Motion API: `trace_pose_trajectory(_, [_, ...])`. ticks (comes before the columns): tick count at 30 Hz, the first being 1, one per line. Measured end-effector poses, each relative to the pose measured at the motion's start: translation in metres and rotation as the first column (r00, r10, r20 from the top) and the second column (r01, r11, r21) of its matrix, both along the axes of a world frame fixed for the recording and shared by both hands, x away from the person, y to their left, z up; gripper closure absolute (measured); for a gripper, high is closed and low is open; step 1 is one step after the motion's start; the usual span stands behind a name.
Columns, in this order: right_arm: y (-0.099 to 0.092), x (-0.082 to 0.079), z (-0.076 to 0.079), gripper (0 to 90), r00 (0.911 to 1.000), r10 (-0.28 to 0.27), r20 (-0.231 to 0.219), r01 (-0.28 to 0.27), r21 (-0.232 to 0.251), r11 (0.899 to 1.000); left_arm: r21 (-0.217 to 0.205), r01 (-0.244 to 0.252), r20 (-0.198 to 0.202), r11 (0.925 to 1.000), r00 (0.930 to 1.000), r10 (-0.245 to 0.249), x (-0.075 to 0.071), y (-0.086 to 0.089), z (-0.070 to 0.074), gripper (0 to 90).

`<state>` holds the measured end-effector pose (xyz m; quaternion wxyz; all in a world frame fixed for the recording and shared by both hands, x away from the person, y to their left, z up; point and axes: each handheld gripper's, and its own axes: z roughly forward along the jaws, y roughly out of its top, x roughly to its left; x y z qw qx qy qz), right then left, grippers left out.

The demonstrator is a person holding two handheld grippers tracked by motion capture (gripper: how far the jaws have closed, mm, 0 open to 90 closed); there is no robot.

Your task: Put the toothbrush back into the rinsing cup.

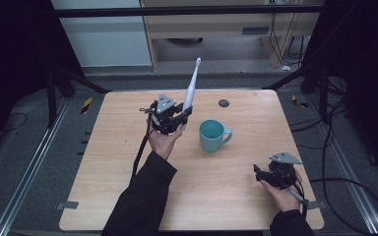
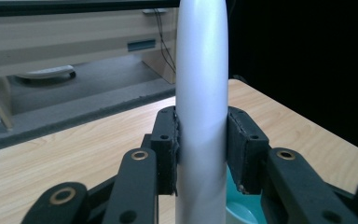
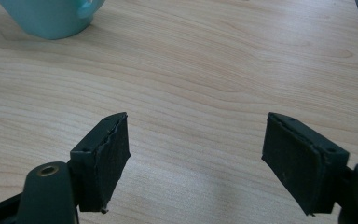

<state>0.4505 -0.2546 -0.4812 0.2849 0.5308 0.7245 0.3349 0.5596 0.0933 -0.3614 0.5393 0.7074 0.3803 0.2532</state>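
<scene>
While the electric toothbrush [image 1: 191,88] is held up above the worktop [image 1: 128,162], just to the far left of the teal mug [image 1: 212,135], the carrying step appears to be in hand. The left gripper [image 1: 173,117] is closed on the lower part of the white handle; in the left gripper view the handle [image 2: 201,116] is seen squeezed between both black pads [image 2: 167,149], with no gap on either side. The brush is kept nearly upright, tilted slightly with its head away from the person, and its bottom end is seen clear of the wood. A sliver of teal is glimpsed beneath the jaws in that view, so the mug is judged to lie just below and beyond the grip.

Near the mug's right, toward the person's edge of the worktop, the right gripper [image 1: 263,173] is rested low with its jaws spread wide and nothing between them; in the right gripper view only bare wood lies ahead of the pads [image 3: 103,158], with the mug [image 3: 51,18] farther off.

Placing the brush into the mug seems to be the aim. For that, the handle's bottom end would need to be brought over the mug's opening, kept upright, lowered inside the rim, and only then released.
</scene>
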Motion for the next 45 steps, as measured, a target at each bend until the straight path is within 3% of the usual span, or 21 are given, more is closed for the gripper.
trace_pose_trajectory(9, [0.000, 0.000, 0.000, 22.7, 1.0000, 0.000, 0.001, 0.000, 0.000, 1.000, -0.025, -0.006, 0.032, 0.9997, 0.9995, 0.007, 0.002, -0.029, -0.007, 66.0])
trace_pose_trajectory(22, [0.001, 0.000, 0.000, 22.8, 1.0000, 0.005, -0.004, -0.005, 0.004, 1.000, -0.043, -0.019, 0.024, 0.9989, 0.9995, 0.020, 0.011, -0.054, -0.023, 66.0])
trace_pose_trajectory(45, [0.000, 0.000, -0.001, 22.9, 1.0000, 0.007, -0.006, -0.007, 0.005, 1.000, -0.011, -0.040, 0.009, 0.9991, 0.9992, 0.040, 0.016, -0.074, -0.056, 66.0])
